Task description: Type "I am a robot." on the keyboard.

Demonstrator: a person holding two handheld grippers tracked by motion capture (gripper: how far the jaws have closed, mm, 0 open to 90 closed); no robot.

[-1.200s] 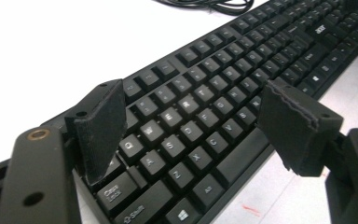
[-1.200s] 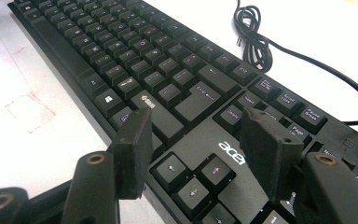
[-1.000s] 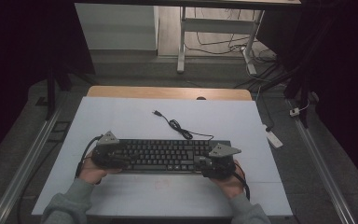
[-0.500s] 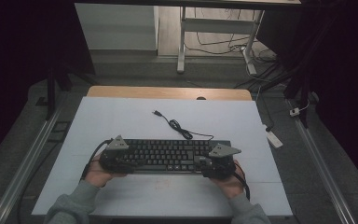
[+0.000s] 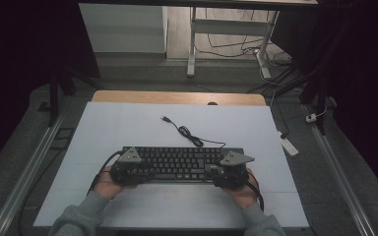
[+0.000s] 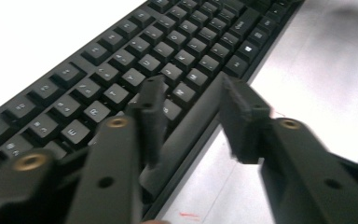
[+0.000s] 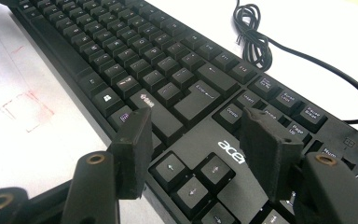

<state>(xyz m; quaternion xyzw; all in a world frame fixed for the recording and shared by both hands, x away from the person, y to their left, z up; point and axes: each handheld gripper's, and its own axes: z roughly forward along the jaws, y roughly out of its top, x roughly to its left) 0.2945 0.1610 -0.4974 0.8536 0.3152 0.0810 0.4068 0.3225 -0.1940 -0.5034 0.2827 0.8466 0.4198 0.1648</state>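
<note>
**Keyboard, black, full-size — both ends being taken in hand**

Item: keyboard (image 5: 182, 164), lying flat across the lower middle of the high view on the white table (image 5: 128, 123), long side running left to right. Its cable (image 5: 189, 135) trails from the rear edge toward the upper middle of the frame, a bundled loop partway along, plug end free on the table.

Left gripper (image 5: 128, 169): at the keyboard's left end, lower left of centre. My jaws have just been closing. In the left gripper view they straddle the front rim at the space bar, one pad over the keys, the other off the edge above the table. A gap shows beside each pad; not clamped yet, I judge.

Right gripper (image 5: 231, 172): at the right end, lower right of centre. Jaws apart in the right gripper view, one at the front edge, the other above the navigation keys, the arrow keys between them; nothing pinched.

Step in hand: setting a grip on each end.

Next move calls for: closing both pairs evenly on the front rim, then lifting level so that neither end sags or slips, and minding the cable.
</note>
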